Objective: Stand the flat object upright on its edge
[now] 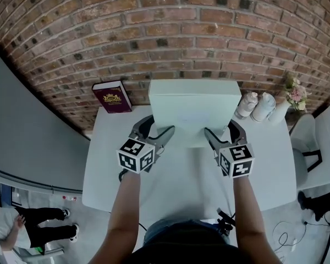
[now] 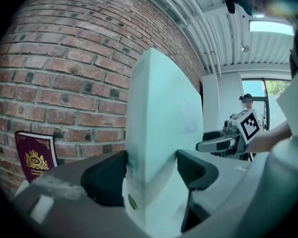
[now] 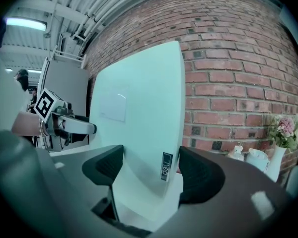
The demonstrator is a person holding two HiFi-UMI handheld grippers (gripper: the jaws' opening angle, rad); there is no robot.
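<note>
White box (image 1: 192,110) rests on its long lower edge towards the back of the table (image 1: 110,164), near the brick wall (image 1: 154,37) and looking close to upright. Your left gripper (image 1: 162,123) and right gripper (image 1: 220,126) each have their jaws clamped wide across the thickness of one end. Judge it a stiff, smooth cardboard slab with square corners, likely light but tippy and slippery on the slick tabletop, so pinch both short ends low and evenly
</note>
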